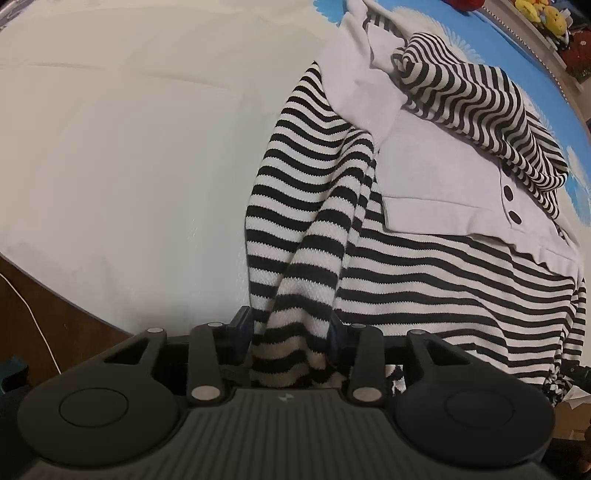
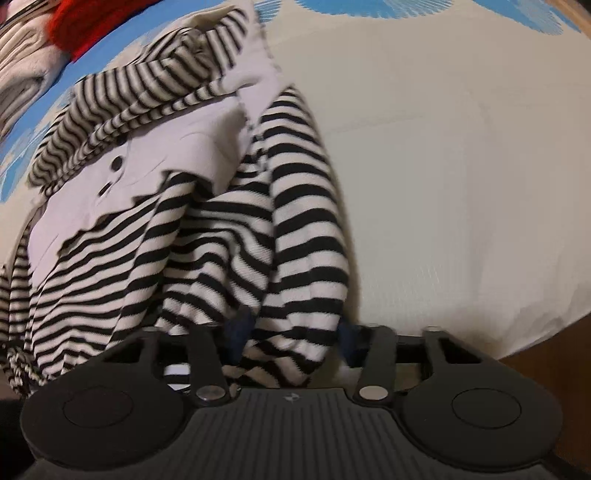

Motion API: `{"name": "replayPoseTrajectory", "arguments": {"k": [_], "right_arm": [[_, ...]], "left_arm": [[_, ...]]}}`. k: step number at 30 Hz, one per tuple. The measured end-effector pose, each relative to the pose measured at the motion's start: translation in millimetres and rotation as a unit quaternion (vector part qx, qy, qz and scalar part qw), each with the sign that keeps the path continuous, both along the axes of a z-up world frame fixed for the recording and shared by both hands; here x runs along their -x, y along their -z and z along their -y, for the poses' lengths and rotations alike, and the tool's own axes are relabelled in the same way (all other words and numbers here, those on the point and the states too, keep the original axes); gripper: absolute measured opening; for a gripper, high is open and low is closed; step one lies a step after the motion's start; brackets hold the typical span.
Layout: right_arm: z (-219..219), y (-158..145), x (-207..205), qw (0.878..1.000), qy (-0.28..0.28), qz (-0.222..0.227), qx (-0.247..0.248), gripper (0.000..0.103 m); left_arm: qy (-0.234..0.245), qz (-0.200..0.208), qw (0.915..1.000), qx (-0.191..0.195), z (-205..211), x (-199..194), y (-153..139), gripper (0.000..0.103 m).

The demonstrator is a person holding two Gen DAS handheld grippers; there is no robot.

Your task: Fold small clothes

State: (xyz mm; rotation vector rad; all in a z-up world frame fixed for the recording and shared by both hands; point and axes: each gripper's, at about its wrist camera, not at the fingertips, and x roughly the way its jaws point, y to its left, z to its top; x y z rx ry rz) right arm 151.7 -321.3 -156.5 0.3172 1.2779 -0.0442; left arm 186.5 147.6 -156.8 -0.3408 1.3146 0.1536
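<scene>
The left gripper has its jaws clamped on a bunched fold of the black-and-white striped knit sweater; the blue pads press against the fabric from both sides. The right gripper has its jaws clamped likewise on a second bunched fold of the same sweater, the striped cloth filling the gap between the pads. The right wrist view is slightly blurred.

From each grip the fabric rises in a taut ridge toward the body of the sweater, which lies spread on the pale cream bedsheet.

On the upper part of the sweater lies a plain pale lilac collar panel with two dark round buttons on its placket. A thinner-striped sleeve is draped across the top of this panel.

Beyond the sweater, the sheet shows a bright blue printed area. Past that, at the far edge, sit yellow plush toys. In the right wrist view a red fluffy item lies beyond the sweater on the blue area.

On the near side of the sweater, below the sheet edge, brown wood is visible with a thin white cable across it.
</scene>
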Motion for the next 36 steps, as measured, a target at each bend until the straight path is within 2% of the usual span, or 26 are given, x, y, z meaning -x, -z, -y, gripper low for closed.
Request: {"name": "replayPoseTrajectory", "arguments": {"k": [2,5,10,11,13,15,17,21,24,26,30,33,36], "right_arm": [[-5,0,1,1.000,-0.014,0.002,0.005,0.016],[-4,-1,2,1.000,-0.017,0.006,0.004,0.007],[2,-4,4,1.000,-0.003,0.013,-0.008,0.008],[3,-4,5,1.000,-0.001,0.013,-0.011,0.011],[2,-1,4,1.000,-0.002,0.007,-0.013,0.012],[0,0,5,1.000,-0.007,0.007,-0.006,0.012],[-2,0,5,1.000,-0.011,0.011,0.000,0.006],[2,-16,5,0.999,-0.002,0.050,-0.010,0.003],[18,-47,11,0.993,0.016,0.110,-0.046,0.003],[33,-65,19,0.989,0.032,0.135,-0.059,0.003],[62,-91,42,0.984,0.065,0.143,-0.090,0.003],[73,-108,73,0.981,0.051,0.146,-0.118,0.003],[86,-125,113,0.978,0.047,0.146,-0.139,0.003]], "left_arm": [[-0.001,0.000,1.0000,0.000,0,2,0,0.044],[0.003,0.001,1.0000,-0.001,1,4,0,0.044],[0.012,0.010,0.9998,-0.014,4,7,-2,0.041],[0.012,0.014,0.9997,-0.014,4,8,-3,0.033],[0.015,0.021,0.9996,-0.015,7,9,-4,0.026],[0.021,0.029,0.9992,-0.017,10,10,-7,0.010],[0.024,0.042,0.9984,-0.028,13,11,-11,0.008],[0.043,0.082,0.9941,-0.057,29,14,-35,0.006],[0.056,0.122,0.9898,-0.049,39,17,-65,0.006],[0.066,0.138,0.9876,-0.038,44,21,-84,0.006],[0.083,0.144,0.9859,-0.020,44,45,-113,0.006],[0.108,0.146,0.9834,-0.005,38,74,-136,0.006],[0.122,0.149,0.9808,0.028,28,96,-155,0.007]]}}
